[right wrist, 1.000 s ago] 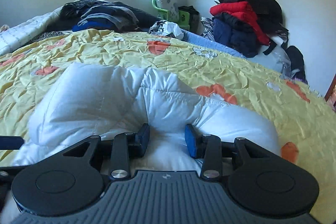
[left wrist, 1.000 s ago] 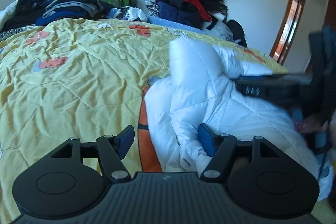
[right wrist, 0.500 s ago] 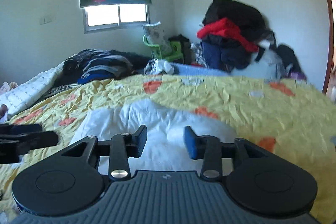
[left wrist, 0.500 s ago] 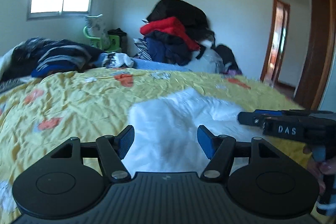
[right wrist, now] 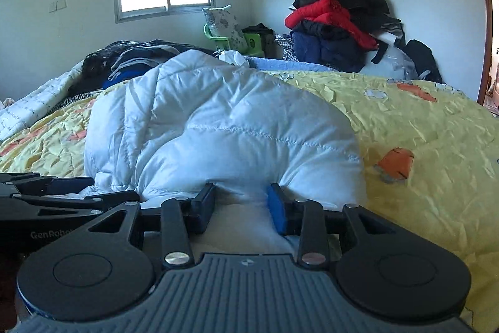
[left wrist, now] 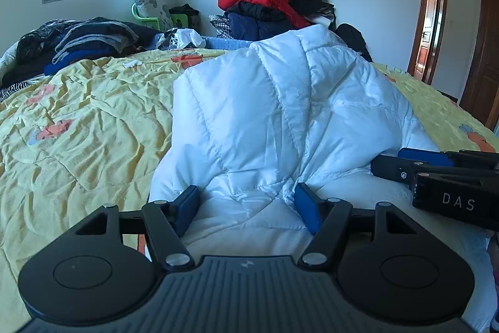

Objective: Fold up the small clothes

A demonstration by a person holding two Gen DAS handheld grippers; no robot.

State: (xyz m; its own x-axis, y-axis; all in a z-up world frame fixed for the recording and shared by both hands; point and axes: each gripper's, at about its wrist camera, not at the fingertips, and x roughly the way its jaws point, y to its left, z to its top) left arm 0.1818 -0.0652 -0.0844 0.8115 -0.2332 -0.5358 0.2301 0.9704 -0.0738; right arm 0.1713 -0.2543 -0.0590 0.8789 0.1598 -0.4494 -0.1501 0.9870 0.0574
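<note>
In the left wrist view, the white puffer jacket (left wrist: 280,114) sits heaped near the bed's (left wrist: 78,130) near edge, its lower hem hidden behind the left gripper (left wrist: 247,208). That gripper's jaws stand released, with padding bulging between them. The right gripper (left wrist: 386,160) is cut off at the right edge. In the right wrist view, the right jaws have just been closing and pinch a fold of the jacket. The jacket's far side is out of sight, and a clothes pile (right wrist: 336,21) beyond the bed's far edge is partly masked.
</note>
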